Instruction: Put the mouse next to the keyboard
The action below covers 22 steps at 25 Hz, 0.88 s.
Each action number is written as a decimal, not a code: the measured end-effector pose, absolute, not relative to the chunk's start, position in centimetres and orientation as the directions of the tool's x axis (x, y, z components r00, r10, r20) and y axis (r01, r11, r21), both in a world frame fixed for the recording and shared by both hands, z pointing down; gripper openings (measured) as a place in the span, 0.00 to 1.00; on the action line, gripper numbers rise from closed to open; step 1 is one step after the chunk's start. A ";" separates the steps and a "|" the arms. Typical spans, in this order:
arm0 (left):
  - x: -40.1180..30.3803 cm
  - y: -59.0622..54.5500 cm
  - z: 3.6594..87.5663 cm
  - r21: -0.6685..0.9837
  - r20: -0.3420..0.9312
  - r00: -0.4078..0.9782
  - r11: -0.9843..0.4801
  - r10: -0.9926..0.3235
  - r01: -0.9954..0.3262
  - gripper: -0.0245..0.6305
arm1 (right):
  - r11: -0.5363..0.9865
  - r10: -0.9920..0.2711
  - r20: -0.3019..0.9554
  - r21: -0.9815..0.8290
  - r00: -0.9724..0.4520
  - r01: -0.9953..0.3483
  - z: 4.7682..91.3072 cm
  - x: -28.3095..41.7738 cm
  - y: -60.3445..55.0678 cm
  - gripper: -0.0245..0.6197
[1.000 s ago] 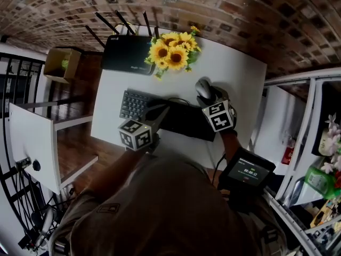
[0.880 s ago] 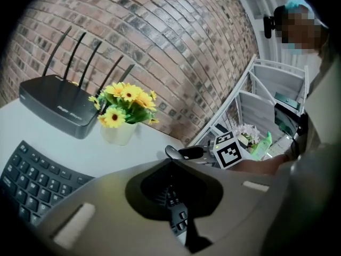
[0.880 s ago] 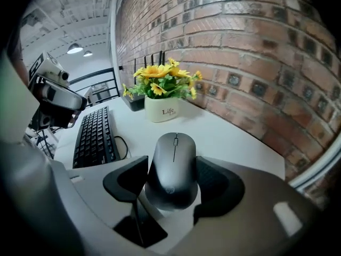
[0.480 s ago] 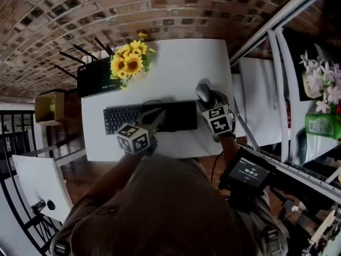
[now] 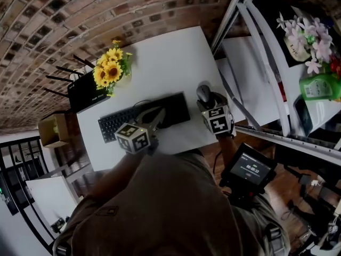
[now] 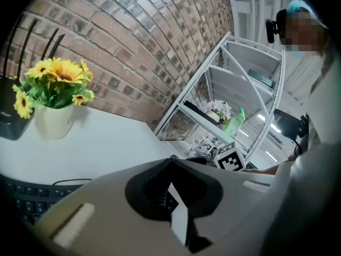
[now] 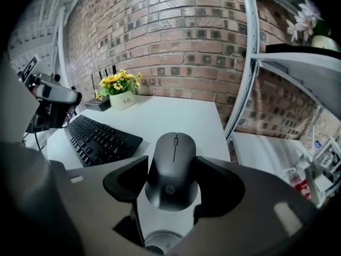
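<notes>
A dark grey mouse [image 7: 175, 148] sits between the jaws of my right gripper [image 7: 173, 168], whose pads press on both its sides. In the head view the mouse [image 5: 203, 94] is just off the right end of the black keyboard [image 5: 114, 122] on the white table [image 5: 160, 63]; I cannot tell whether it touches the tabletop. My right gripper [image 5: 208, 103] reaches in from the table's near edge. My left gripper [image 5: 160, 112] hovers over the keyboard's middle, shut and empty. In its own view the left gripper [image 6: 171, 167] has its jaws together, with the keyboard [image 6: 21, 201] low at the left.
A vase of sunflowers [image 5: 109, 71] and a black router [image 5: 85, 92] stand at the table's far left. A white metal shelf frame [image 5: 240, 15] runs close along the table's right side. A cardboard box [image 5: 52, 130] sits on the floor at the left.
The head view has swung round, so the table now lies slanted. Both grippers keep the same places relative to the keyboard, and the mouse stays between the right jaws.
</notes>
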State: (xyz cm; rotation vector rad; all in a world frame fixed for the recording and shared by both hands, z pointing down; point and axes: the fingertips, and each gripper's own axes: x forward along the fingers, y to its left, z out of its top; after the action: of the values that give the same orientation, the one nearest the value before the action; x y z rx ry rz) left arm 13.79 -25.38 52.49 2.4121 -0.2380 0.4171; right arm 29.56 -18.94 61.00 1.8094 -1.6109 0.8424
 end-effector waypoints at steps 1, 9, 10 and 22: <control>13.7 -25.3 52.6 0.585 0.360 0.931 -0.764 -0.058 -0.273 0.04 | -0.121 -0.633 0.770 0.000 0.077 -0.993 61.3 29.4 -18.8 0.50; 11.8 -25.3 53.2 0.575 0.392 0.917 -0.759 -0.074 -0.307 0.04 | -0.126 -0.616 0.786 -0.023 0.060 -0.992 63.4 27.7 -18.5 0.50; 11.6 -25.3 53.4 0.575 0.394 0.916 -0.756 -0.079 -0.313 0.04 | -0.125 -0.614 0.787 -0.022 0.059 -0.992 63.6 27.6 -18.5 0.50; 10.3 -25.1 53.6 0.568 0.419 0.903 -0.748 -0.096 -0.343 0.04 | -0.132 -0.591 0.804 -0.011 0.070 -0.991 65.2 27.3 -18.2 0.49</control>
State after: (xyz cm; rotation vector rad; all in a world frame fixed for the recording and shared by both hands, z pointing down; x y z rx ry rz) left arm 10.32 -25.07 53.62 2.3915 -0.3127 0.4831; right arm 27.26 -18.17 65.22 1.7853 -1.5724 0.9101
